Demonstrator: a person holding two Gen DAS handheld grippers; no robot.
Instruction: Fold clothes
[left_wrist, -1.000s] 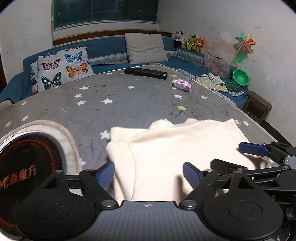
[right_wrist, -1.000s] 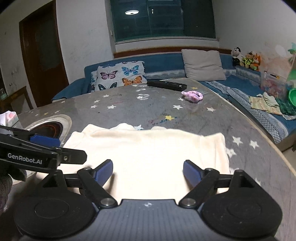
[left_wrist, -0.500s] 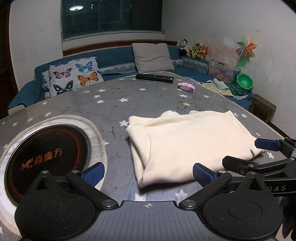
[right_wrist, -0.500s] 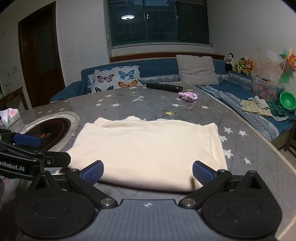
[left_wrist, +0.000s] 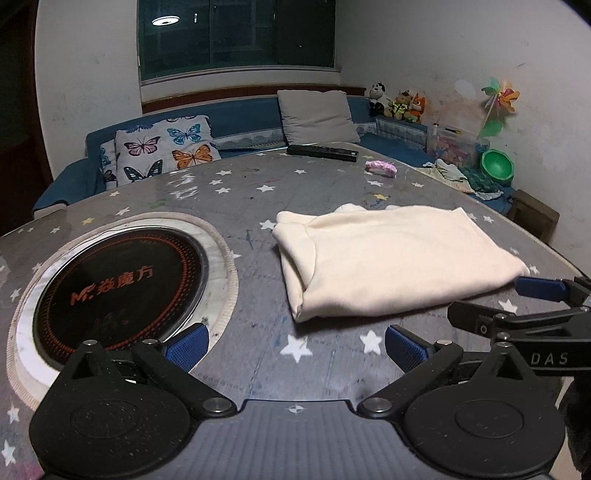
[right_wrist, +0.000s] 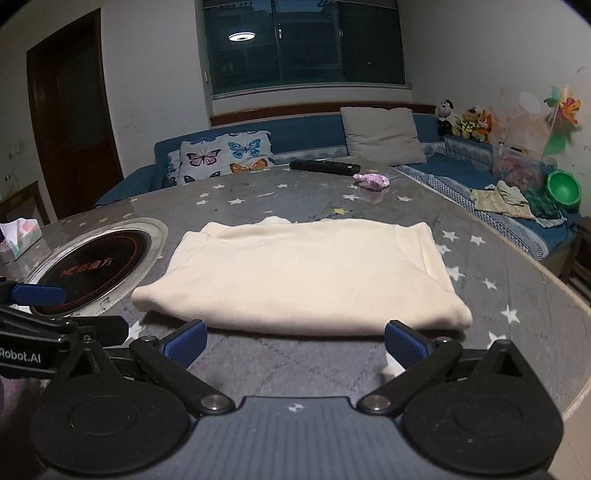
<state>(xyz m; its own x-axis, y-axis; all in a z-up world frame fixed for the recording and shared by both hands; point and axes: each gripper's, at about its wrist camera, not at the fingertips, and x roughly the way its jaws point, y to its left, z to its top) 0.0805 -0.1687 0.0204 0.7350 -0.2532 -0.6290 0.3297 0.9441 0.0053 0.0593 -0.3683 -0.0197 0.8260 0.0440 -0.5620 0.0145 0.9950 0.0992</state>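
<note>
A cream garment (left_wrist: 391, 258) lies folded in a flat rectangle on the grey star-patterned table (left_wrist: 258, 206). In the left wrist view my left gripper (left_wrist: 295, 347) stands open just short of the garment's near left corner, nothing between its blue pads. My right gripper (left_wrist: 487, 301) shows at the right edge, beside the garment's near right corner. In the right wrist view the same garment (right_wrist: 306, 273) fills the middle. There my right gripper (right_wrist: 295, 341) is open in front of its near edge, and my left gripper (right_wrist: 74, 310) comes in from the left.
A round black cooktop (left_wrist: 118, 288) is set into the table left of the garment. A black remote (left_wrist: 321, 152) and a pink bundle (left_wrist: 380, 168) lie at the far side. A tissue box (right_wrist: 18, 236) stands far left. The table rim (right_wrist: 554, 284) curves close on the right.
Both grippers have drawn back off the garment toward the near table edge and their jaws have widened. The garment stays folded on the table, now clear of the fingers.
</note>
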